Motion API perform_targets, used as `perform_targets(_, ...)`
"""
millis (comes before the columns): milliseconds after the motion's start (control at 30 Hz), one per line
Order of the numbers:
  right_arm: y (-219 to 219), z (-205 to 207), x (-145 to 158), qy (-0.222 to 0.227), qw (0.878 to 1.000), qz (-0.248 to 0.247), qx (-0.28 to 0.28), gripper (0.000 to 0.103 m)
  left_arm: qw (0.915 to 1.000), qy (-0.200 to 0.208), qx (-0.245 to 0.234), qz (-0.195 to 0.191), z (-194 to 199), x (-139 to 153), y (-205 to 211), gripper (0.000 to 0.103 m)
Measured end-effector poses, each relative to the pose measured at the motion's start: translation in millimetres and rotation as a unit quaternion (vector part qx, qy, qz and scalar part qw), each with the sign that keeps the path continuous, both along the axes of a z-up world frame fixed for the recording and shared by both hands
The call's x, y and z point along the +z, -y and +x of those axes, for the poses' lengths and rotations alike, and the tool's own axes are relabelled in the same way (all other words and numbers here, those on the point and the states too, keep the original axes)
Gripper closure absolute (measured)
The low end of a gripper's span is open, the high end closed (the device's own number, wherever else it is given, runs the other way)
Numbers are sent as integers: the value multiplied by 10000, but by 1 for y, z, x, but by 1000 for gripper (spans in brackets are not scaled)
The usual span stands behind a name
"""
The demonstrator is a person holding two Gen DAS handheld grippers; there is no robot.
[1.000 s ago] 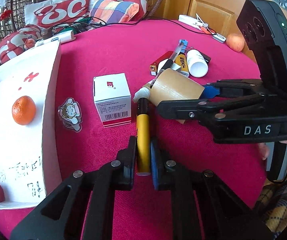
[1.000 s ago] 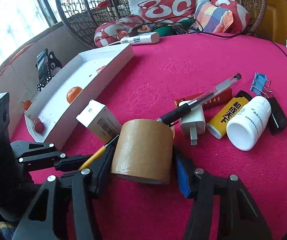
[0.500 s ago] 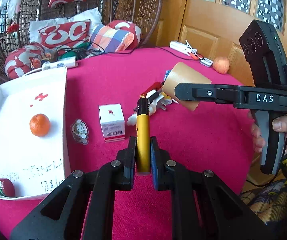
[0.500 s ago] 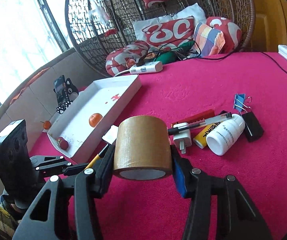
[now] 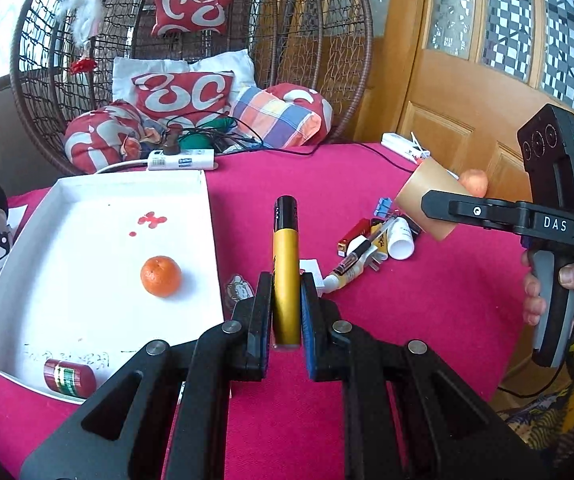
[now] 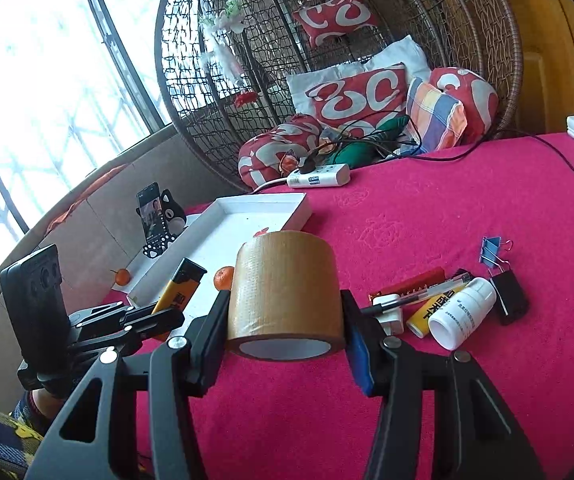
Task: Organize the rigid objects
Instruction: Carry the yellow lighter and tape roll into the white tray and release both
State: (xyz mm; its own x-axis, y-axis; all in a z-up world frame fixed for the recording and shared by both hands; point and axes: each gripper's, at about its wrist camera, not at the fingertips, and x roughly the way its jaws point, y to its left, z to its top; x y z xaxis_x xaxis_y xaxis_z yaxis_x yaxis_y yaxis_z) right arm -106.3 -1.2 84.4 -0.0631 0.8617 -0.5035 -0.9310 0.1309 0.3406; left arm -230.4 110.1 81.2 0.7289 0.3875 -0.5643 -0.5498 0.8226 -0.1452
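Left gripper [image 5: 285, 312]: jaws closed on the yellow lighter [image 5: 285, 280]. The lighter's long axis runs straight out along the fingers, black cap toward 12 o'clock in the left wrist view. The lighter is clear of the red tablecloth [image 5: 427, 320].

Right gripper [image 6: 285, 320]: jaws clamped on the brown tape roll [image 6: 285, 288], one pad on each curved side. The roll's open core faces the camera. The roll is also held above the cloth.

Destination, as judged from the task: the white tray [image 5: 207, 208], which already contains an orange [image 5: 160, 275] and a small red cylinder [image 5: 70, 376].

Key relation: from the left gripper, the tray lies at about 10 o'clock, its near edge just beside the lighter's line. From the right gripper, the tray lies at about 11 o'clock, beyond the left gripper [image 6: 155, 316], which stands between the roll and the tray. The left hand is therefore the nearer one.

Likely sequence: swing the lighter toward 10 o'clock and release it first, then clear the path for the roll.

Remaining clutter: pen [image 6: 419, 294], white bottle [image 6: 463, 314], binder clip [image 6: 491, 250] and small white box [image 5: 312, 270] lie on the cloth, outside the tray.
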Motion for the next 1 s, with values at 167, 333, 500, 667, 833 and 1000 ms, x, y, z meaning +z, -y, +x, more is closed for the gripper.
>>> perform_targets(167, -6, -4, 8, 26, 9999, 78, 113, 51, 9999, 56, 119, -21, -7, 2, -6, 91)
perform_targets(333, -11, -8, 10, 20, 9998, 103, 187, 51, 9998, 88, 186, -42, -14, 1, -9, 91)
perform_targets(500, -14, -10, 11, 6, 9997, 104, 229, 51, 9995, 108, 273, -71, -19, 1, -13, 91)
perform_targets(667, -20, -10, 15, -7, 9995, 127, 286, 51, 9991, 163, 378, -78, -25, 3, -19, 91)
perform_targets(833, -30, -14, 20, 4, 9990, 160, 407, 51, 9985, 198, 490, -106, -32, 3, -24, 91)
perform_targets(1000, -41, -22, 22, 11, 9984, 151, 542, 51, 9977, 250, 610, -144, -40, 3, -29, 91)
